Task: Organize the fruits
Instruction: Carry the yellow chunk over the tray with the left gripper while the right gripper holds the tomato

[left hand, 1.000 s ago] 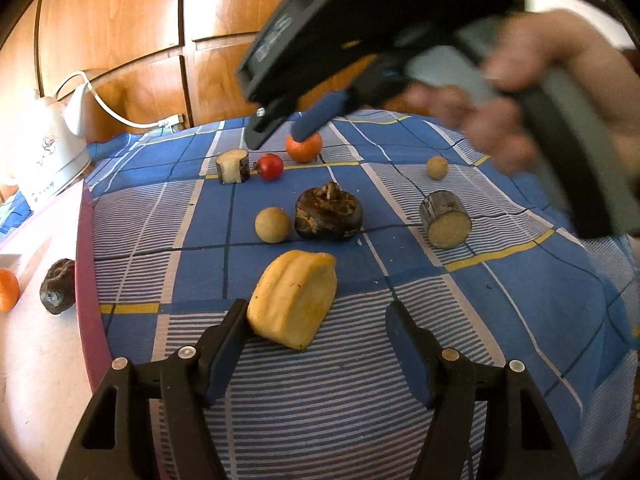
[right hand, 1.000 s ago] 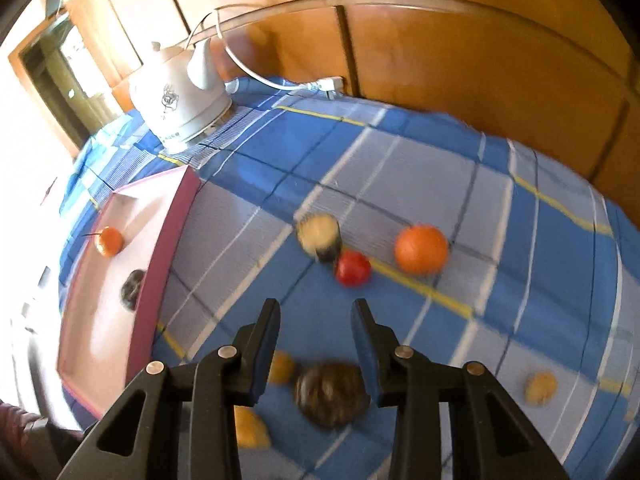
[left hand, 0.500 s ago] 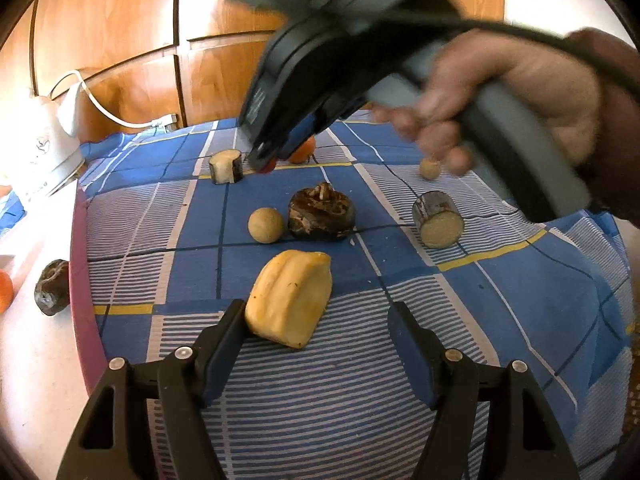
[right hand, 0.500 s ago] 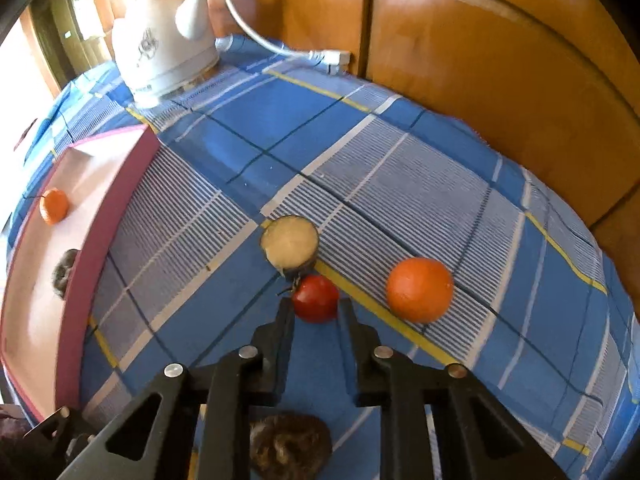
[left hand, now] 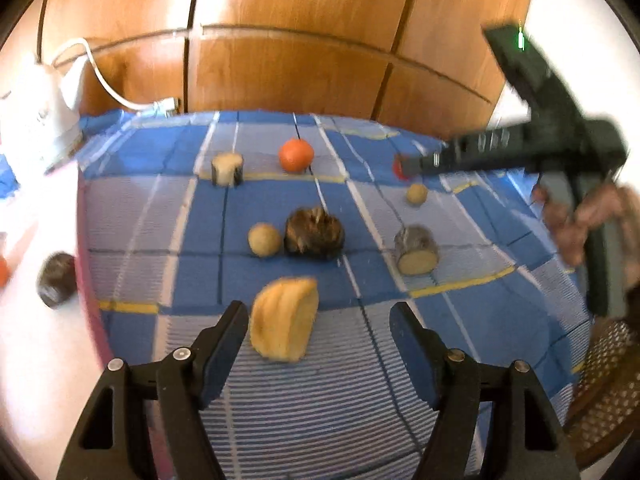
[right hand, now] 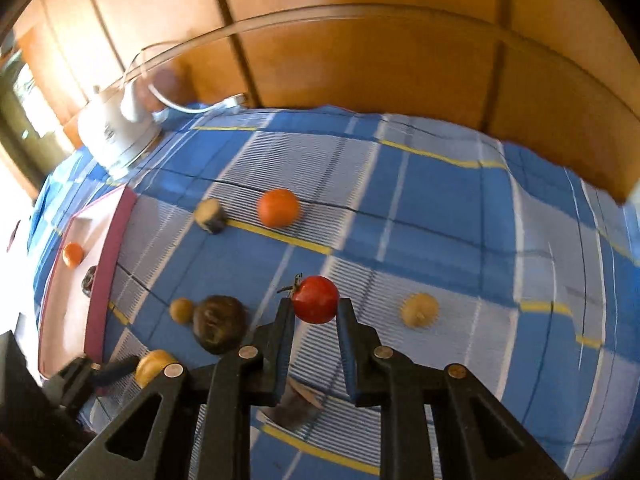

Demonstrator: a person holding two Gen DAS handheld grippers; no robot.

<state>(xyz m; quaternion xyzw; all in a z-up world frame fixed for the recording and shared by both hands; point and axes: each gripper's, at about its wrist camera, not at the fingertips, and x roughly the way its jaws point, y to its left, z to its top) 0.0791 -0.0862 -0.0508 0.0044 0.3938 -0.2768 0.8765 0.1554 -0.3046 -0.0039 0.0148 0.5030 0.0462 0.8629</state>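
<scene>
My right gripper (right hand: 314,312) is shut on a small red tomato (right hand: 315,299) and holds it above the blue checked cloth; it also shows in the left wrist view (left hand: 400,167) at the right. My left gripper (left hand: 316,332) is open, low over the cloth, with a yellow fruit piece (left hand: 285,317) beside its left finger. On the cloth lie an orange (left hand: 296,155), a dark brown fruit (left hand: 314,233), a tan ball (left hand: 264,239), a second small tan ball (left hand: 417,193) and two cut stubs (left hand: 227,169) (left hand: 416,245).
A pink-rimmed white tray (right hand: 105,280) at the left holds a small orange fruit (right hand: 73,255) and a dark fruit (left hand: 56,279). A white kettle (right hand: 116,130) with a cord stands at the back left. Wooden panels (left hand: 288,40) close the far side.
My right gripper closed on the red tomato, lifted it off the cloth and swung it to the right. My left gripper stayed open by the yellow piece.
</scene>
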